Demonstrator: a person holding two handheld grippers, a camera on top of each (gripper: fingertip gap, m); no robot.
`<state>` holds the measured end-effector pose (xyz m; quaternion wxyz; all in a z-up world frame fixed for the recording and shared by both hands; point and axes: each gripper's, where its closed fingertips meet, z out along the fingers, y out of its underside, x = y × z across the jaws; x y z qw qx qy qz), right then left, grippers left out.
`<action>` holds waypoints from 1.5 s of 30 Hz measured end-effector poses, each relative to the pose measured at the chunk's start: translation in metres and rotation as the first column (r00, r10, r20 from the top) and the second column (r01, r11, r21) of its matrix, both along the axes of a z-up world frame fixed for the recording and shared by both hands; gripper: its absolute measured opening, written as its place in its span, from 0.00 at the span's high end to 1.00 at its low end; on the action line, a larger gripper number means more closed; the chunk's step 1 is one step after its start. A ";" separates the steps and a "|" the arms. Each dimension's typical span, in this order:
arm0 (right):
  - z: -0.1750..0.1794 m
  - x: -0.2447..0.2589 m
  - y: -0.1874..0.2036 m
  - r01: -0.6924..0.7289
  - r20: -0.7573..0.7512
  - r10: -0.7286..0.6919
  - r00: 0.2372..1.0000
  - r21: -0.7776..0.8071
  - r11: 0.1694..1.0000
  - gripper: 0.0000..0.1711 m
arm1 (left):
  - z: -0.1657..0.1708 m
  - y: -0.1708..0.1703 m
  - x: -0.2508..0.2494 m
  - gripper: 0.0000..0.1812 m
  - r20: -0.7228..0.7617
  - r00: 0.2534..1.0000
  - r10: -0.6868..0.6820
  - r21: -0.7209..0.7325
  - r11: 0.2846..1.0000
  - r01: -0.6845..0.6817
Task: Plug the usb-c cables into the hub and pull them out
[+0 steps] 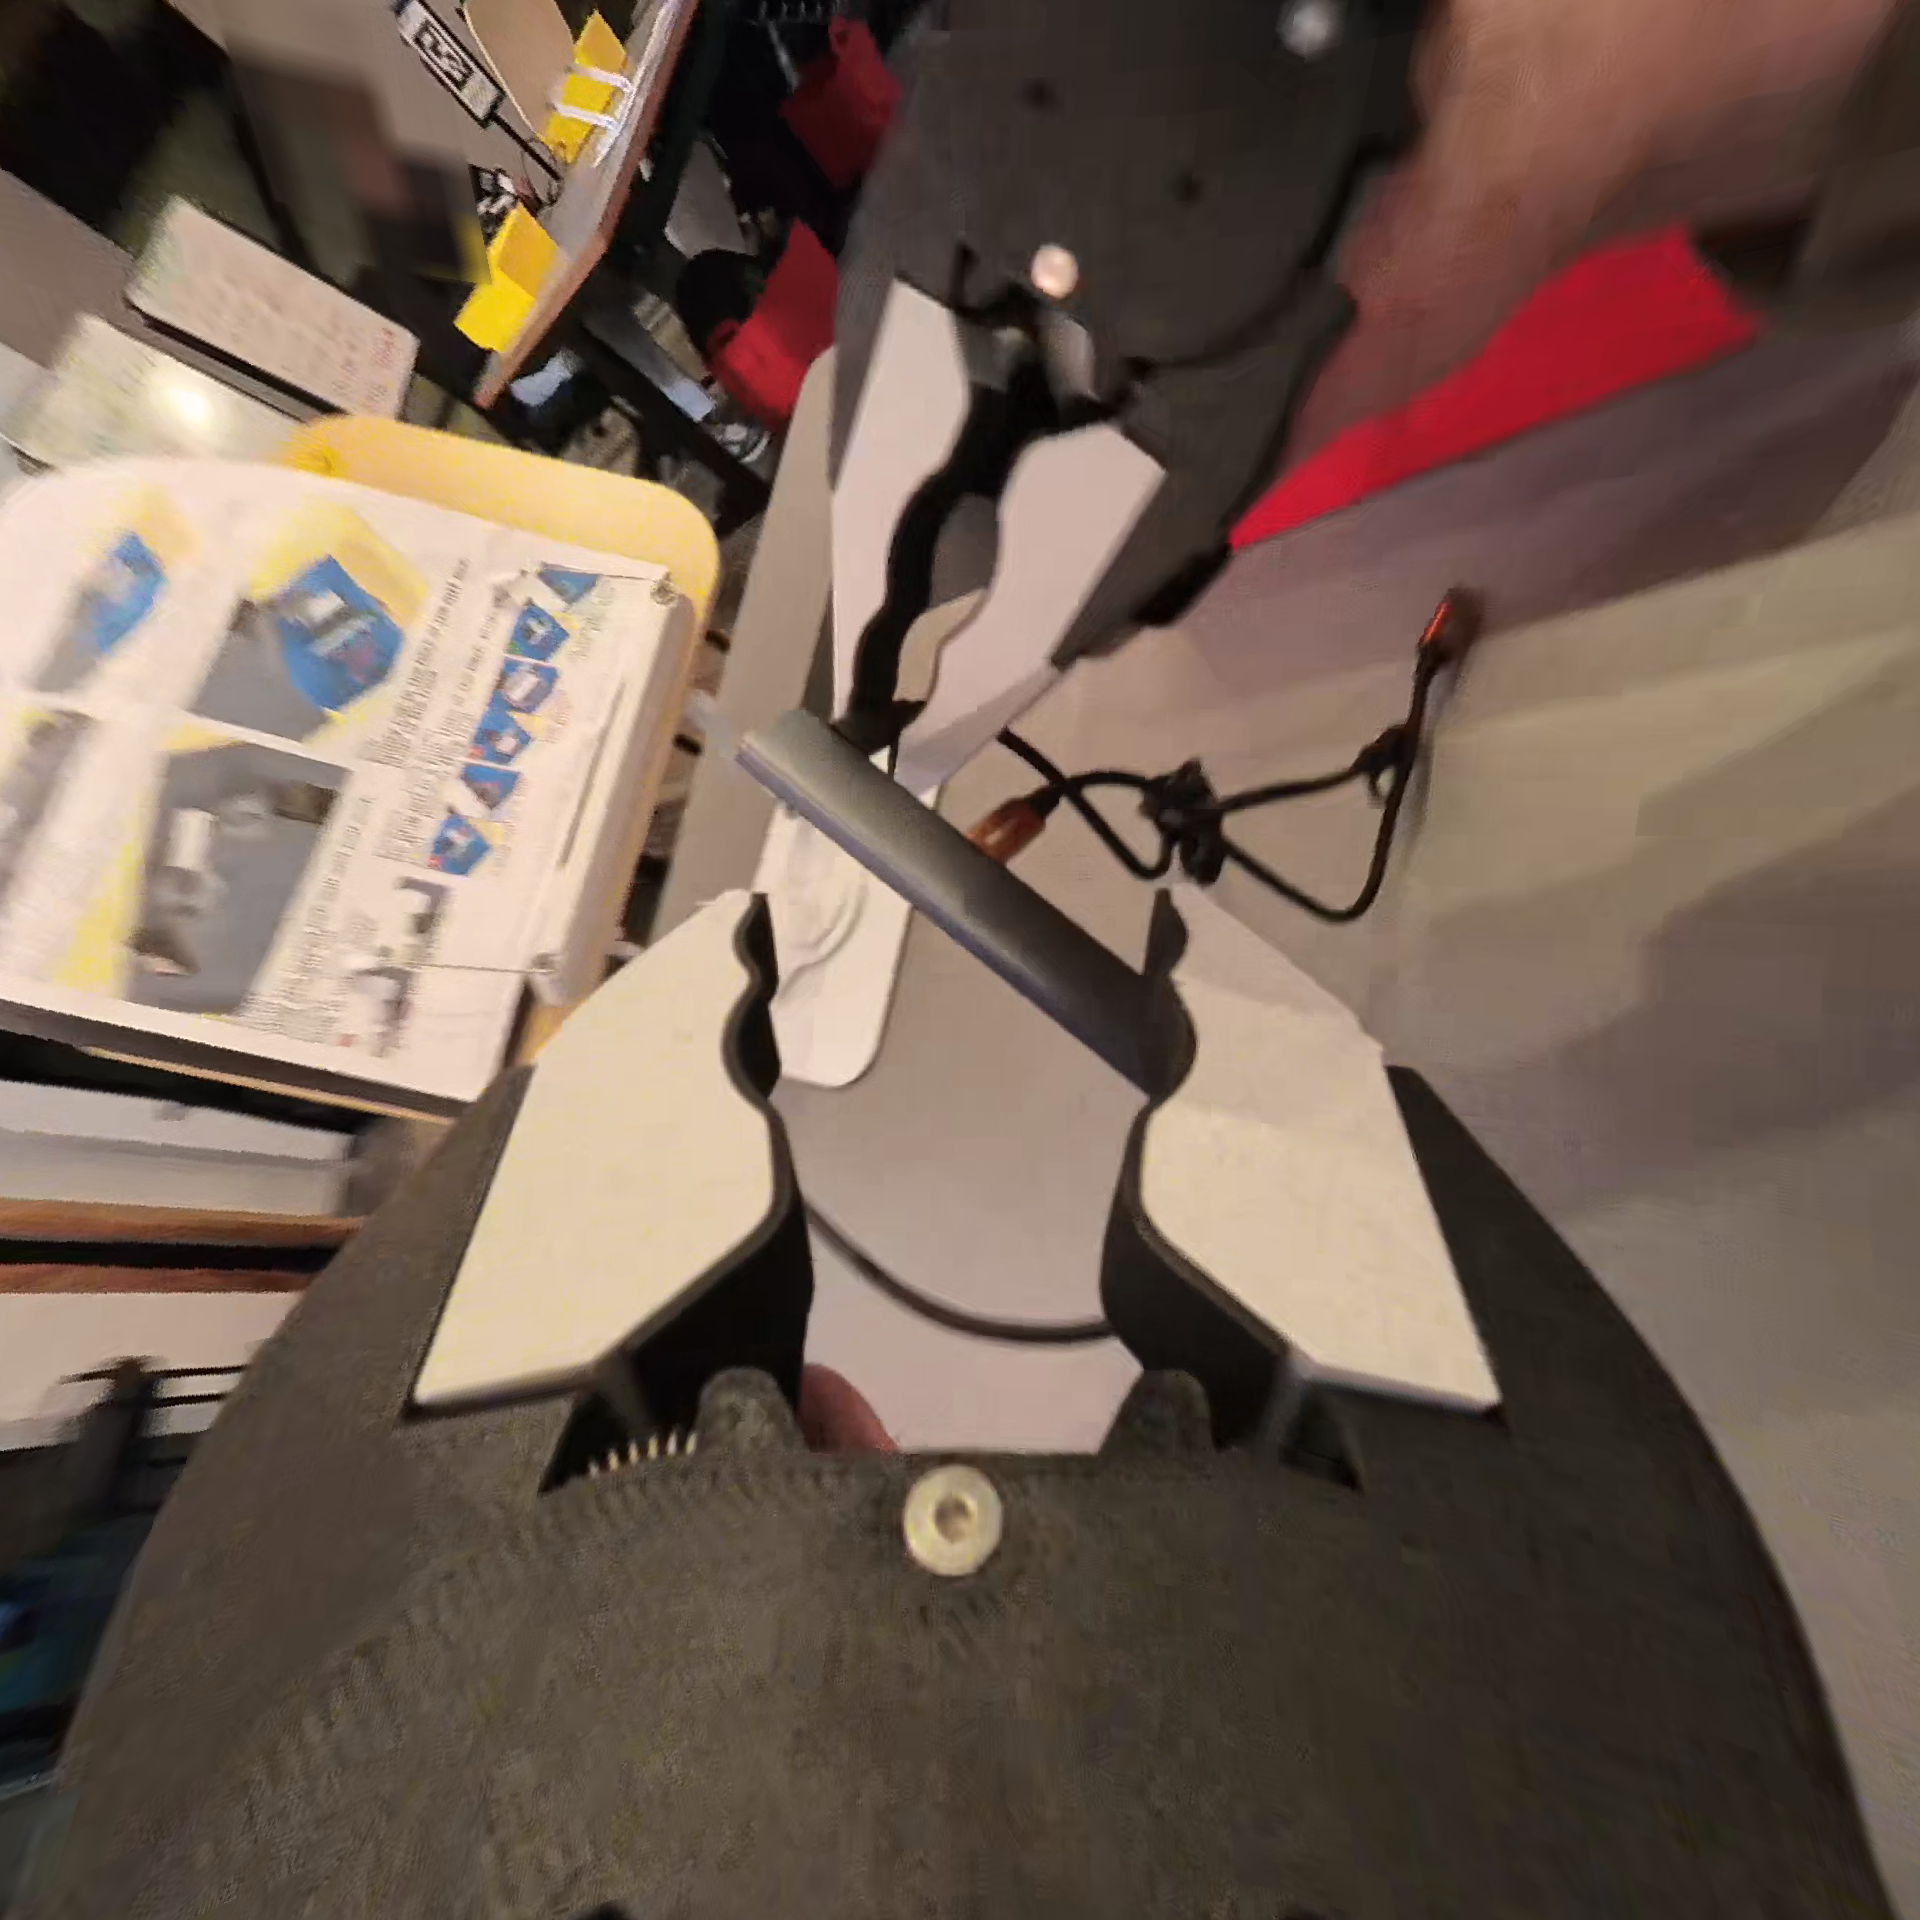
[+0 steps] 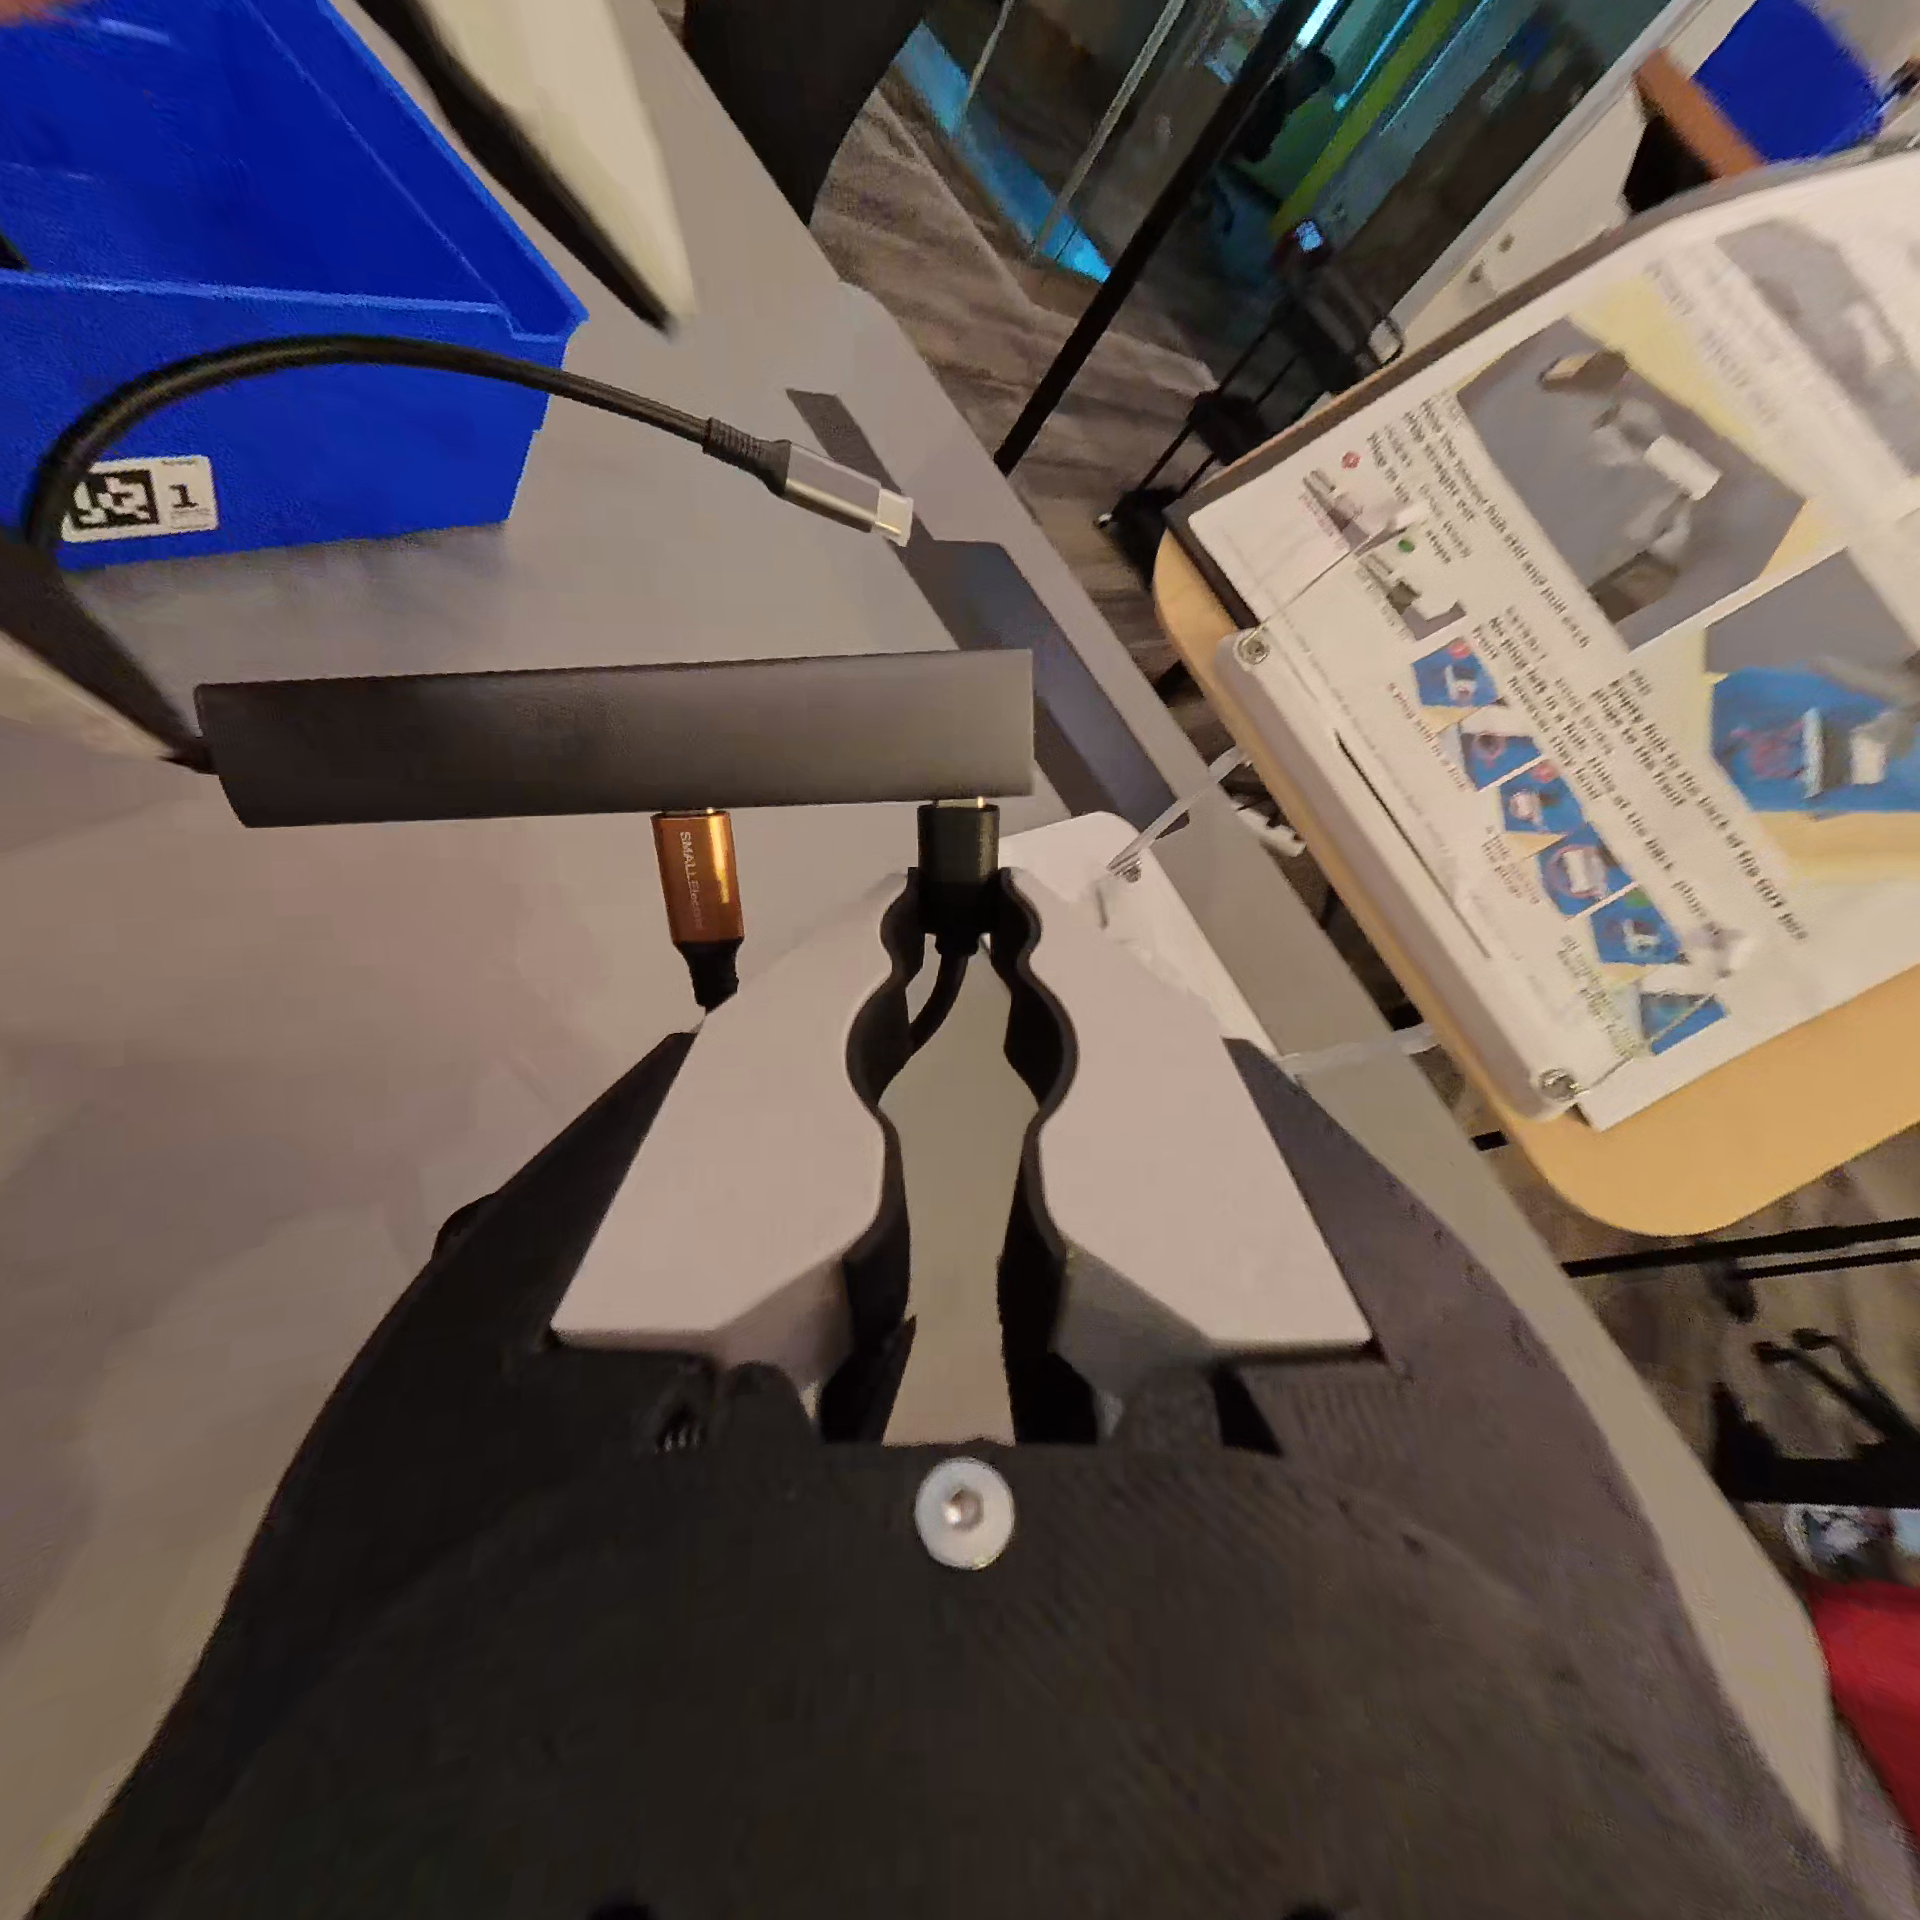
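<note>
Nearest, the right claw (image 2: 954, 914) pinched a black usb-c plug (image 2: 958, 844) seated in the slim dark-grey hub (image 2: 623, 743). Beside it sat a copper-coloured plug (image 2: 696, 878). Farther off, the left claw (image 1: 961, 997), spread wide, touched the hub's end above the grey surface (image 2: 312, 1039).

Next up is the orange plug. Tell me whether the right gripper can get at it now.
Probably not yet: the right gripper is shut on the black plug. The orange plug sits beside it in the hub, unobstructed once released.
</note>
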<state>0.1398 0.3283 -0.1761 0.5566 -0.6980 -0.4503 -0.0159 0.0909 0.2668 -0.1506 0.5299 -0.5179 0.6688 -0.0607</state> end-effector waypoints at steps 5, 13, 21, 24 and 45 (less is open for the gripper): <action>-0.008 0.005 0.005 0.010 -0.040 -0.016 0.999 -0.140 0.990 0.95 | -0.015 -0.011 -0.013 0.52 -0.223 0.970 0.093 0.306 0.952 -0.021; -0.014 0.000 0.007 0.026 -0.155 -0.080 0.985 -0.323 0.946 0.95 | -0.012 0.001 0.005 0.46 -0.199 0.904 0.378 0.700 0.701 -0.139; -0.015 0.000 0.004 -0.014 -0.197 -0.075 0.978 -0.420 0.908 0.94 | -0.019 0.027 0.004 0.63 -0.282 0.854 0.438 0.843 0.539 0.002; -0.018 -0.005 0.003 -0.023 -0.201 -0.074 0.977 -0.443 0.896 0.94 | -0.017 0.029 0.010 0.73 -0.288 0.854 0.433 0.850 0.527 0.019; 0.010 0.002 0.002 -0.022 -0.280 -0.055 0.958 -0.264 0.964 0.93 | -0.010 0.065 0.001 0.95 -0.309 0.818 0.486 0.812 0.582 -0.039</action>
